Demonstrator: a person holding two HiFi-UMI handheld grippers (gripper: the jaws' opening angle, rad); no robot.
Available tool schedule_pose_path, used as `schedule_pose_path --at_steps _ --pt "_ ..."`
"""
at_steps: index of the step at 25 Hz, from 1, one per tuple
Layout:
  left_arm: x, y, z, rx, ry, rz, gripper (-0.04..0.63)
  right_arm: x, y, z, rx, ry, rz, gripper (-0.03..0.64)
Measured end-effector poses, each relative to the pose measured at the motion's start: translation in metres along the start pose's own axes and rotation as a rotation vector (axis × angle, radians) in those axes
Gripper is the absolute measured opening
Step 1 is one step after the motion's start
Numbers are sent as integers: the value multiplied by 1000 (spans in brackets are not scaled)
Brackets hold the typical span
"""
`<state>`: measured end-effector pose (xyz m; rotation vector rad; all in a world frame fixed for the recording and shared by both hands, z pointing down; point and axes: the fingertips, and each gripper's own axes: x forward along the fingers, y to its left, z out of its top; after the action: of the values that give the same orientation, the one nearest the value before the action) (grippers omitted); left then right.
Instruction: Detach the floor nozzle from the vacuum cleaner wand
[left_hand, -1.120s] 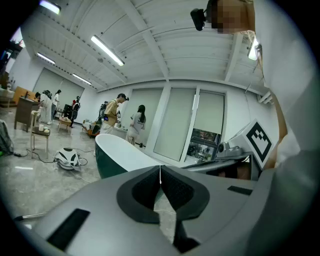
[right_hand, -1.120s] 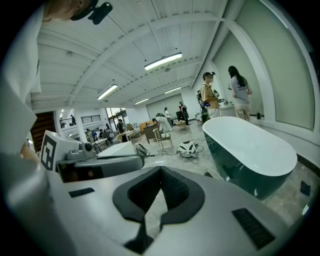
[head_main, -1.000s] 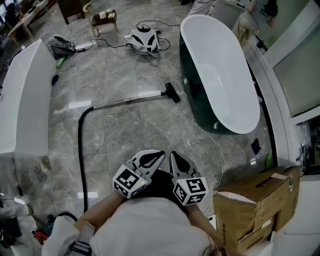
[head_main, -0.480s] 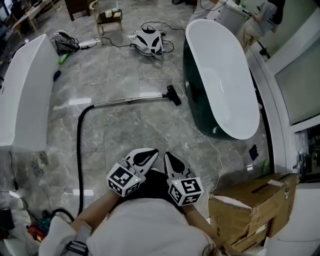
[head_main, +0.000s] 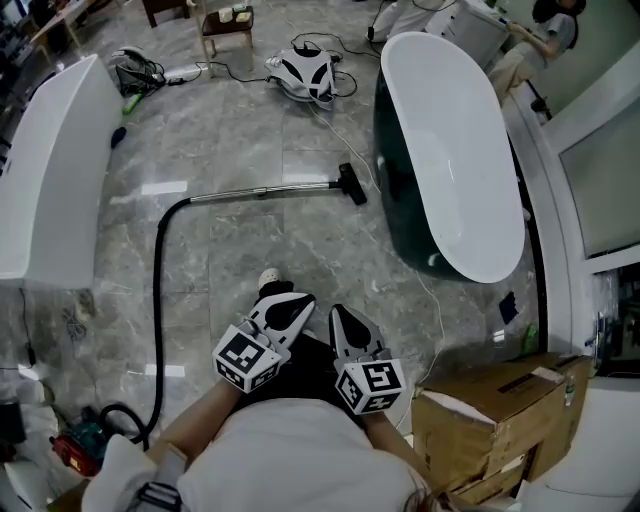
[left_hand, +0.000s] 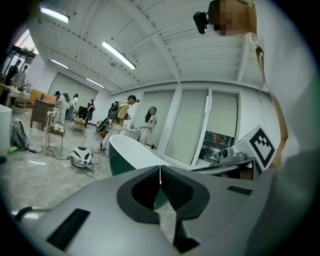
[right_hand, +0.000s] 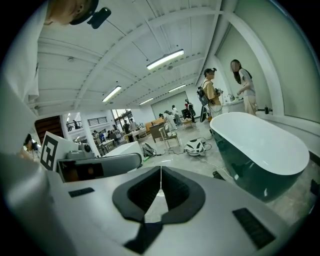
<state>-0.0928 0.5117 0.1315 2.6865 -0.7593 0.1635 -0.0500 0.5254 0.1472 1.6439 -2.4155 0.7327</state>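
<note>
The vacuum's metal wand (head_main: 262, 191) lies flat on the grey marble floor, and its black floor nozzle (head_main: 352, 185) sits on its right end, close to the dark green bathtub (head_main: 450, 150). A black hose (head_main: 157, 300) curves from the wand's left end down to the red vacuum body (head_main: 78, 448). My left gripper (head_main: 291, 303) and right gripper (head_main: 338, 316) hang side by side in front of my body, well short of the wand. Both are shut and hold nothing. In the right gripper view the small dark nozzle (right_hand: 218, 175) shows beside the tub (right_hand: 260, 145).
A long white tub (head_main: 50, 170) stands at the left and a cardboard box (head_main: 500, 420) at the lower right. A white device with cables (head_main: 305, 70) lies on the floor beyond the wand. A thin cord (head_main: 425, 290) runs along the tub's base. People stand in the background.
A white shoe tip has come into view just ahead of my left gripper. Both grippers stay shut and side by side. The wand and nozzle lie where they were.
</note>
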Motion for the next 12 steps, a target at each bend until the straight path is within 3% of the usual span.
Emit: schedule_pose_path --at_steps 12 --pt "59 46 32 5 7 -37 11 44 -46 42 14 -66 -72 17"
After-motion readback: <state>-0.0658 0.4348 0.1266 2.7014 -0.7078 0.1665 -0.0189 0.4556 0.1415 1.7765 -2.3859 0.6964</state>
